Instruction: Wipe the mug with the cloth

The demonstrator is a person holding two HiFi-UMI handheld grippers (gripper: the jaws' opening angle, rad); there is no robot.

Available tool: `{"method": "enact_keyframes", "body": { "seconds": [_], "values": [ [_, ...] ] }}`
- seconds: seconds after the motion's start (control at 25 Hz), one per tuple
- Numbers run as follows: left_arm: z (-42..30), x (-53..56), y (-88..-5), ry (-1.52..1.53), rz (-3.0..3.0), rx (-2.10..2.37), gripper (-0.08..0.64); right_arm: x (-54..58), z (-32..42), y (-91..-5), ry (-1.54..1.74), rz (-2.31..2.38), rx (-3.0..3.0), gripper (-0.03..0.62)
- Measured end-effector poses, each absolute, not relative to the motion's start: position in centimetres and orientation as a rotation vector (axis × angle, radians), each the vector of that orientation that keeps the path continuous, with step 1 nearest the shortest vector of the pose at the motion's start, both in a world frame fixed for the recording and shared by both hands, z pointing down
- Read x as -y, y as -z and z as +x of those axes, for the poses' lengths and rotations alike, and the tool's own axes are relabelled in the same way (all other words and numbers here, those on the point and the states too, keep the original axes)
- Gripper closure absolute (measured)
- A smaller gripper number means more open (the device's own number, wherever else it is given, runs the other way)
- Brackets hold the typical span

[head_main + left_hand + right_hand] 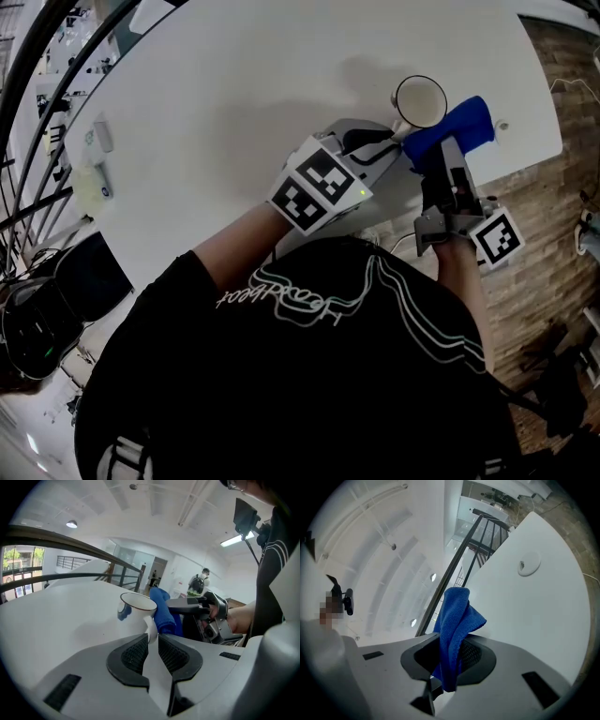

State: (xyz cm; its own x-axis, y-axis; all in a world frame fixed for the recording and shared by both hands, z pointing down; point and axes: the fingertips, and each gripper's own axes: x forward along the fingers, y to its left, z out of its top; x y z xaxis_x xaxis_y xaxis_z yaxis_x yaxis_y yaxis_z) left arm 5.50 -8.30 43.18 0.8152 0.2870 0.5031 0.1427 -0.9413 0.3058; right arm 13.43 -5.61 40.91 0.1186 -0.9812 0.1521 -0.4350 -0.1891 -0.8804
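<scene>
Both clamped: left gripper (152, 638) on mug (135, 613) handle (151, 629), right gripper (451, 643) on cloth (454, 616); its view misses mug.

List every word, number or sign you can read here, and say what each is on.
"Heartbeat", probably: white cursive, upside down, on the black shirt.
No letters, only black-and-white squares: left marker cube, right marker cube.
Too small to read: label on the white box at the table's edge.
No lettering shows: mug, cloth.

Upside-down script, unreadable, on black shirt (309, 394)
</scene>
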Motion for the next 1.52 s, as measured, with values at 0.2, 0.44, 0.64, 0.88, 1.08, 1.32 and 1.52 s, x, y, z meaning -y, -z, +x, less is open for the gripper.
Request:
{"method": "enact_keyframes", "body": {
  "seconds": [0.2,0.44,0.64,0.88,1.08,1.32,1.52],
  "values": [
    [5.7,8.2,-43.3,-0.804,2.733,-0.356,0.486,6.2,14.1,-41.8,1.071,-1.786,-1.424,0.528],
    [5.7,8.6,-43.6,-0.781,2.721,-0.379,0.486,7.6,14.0,-43.3,1.226,-1.895,-1.544,0.528],
    [5.8,8.6,-43.5,-0.767,2.724,-0.392,0.486,7.0,13.5,-45.6,1.475,-1.984,-1.476,0.528],
    [6.0,8.4,-43.6,-0.787,2.753,-0.364,0.486,6.4,13.3,-45.4,1.494,-2.003,-1.553,0.528],
    [7.6,7.8,-43.2,-0.824,2.788,-0.308,0.486,5.5,14.9,-42.2,1.393,-1.929,-1.694,0.528],
    [6.9,8.3,-43.7,-0.877,2.815,-0.209,0.485,6.1,14.9,-39.8,1.340,-1.813,-1.877,0.528],
    [8.8,8.6,-43.2,-0.909,2.812,-0.046,0.488,7.3,18.1,-37.8,1.331,-1.628,-2.038,0.528]
  ]
}}
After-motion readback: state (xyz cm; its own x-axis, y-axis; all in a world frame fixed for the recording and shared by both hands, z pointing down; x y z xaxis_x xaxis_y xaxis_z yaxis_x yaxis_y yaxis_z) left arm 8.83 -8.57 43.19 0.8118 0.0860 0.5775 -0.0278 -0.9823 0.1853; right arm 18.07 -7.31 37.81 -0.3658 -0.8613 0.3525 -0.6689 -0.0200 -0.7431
